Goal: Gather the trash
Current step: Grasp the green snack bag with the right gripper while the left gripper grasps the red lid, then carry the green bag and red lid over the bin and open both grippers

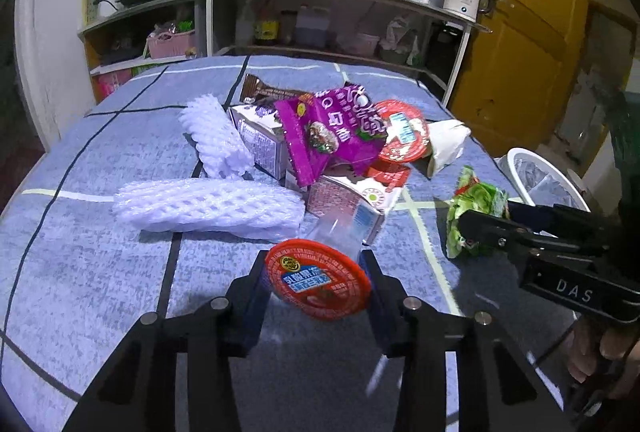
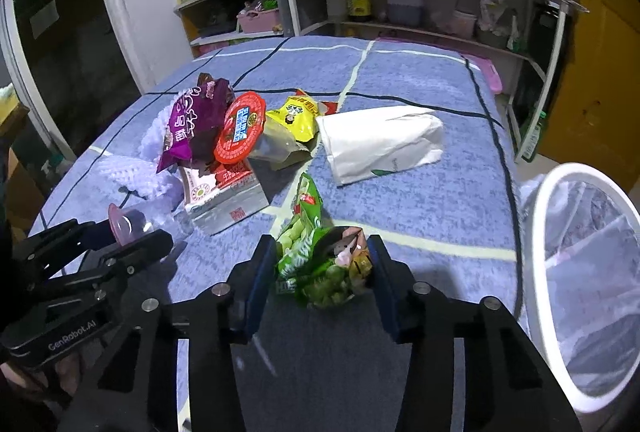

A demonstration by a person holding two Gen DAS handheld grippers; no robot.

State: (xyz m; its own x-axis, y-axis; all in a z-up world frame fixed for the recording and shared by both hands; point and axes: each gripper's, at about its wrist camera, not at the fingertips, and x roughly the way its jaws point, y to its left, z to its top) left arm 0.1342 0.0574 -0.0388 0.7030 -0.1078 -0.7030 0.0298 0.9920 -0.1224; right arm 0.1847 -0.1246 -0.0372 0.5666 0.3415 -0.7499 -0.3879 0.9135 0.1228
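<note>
Trash lies heaped mid-table [image 2: 420,216], and you already hold two pieces: your left gripper [image 1: 316,284] pinches a red-lidded cup [image 1: 318,284], your right gripper [image 2: 322,268] clamps a green snack bag [image 2: 316,264]. Carry the bag over the table's right edge, centre it above the white bin [image 2: 538,232], then release. Keep the cup level.

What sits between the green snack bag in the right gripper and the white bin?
Nothing visible. The right gripper holds the green snack bag, and only bare blue tablecloth lies between it and the white bin off the table's right edge.
</note>
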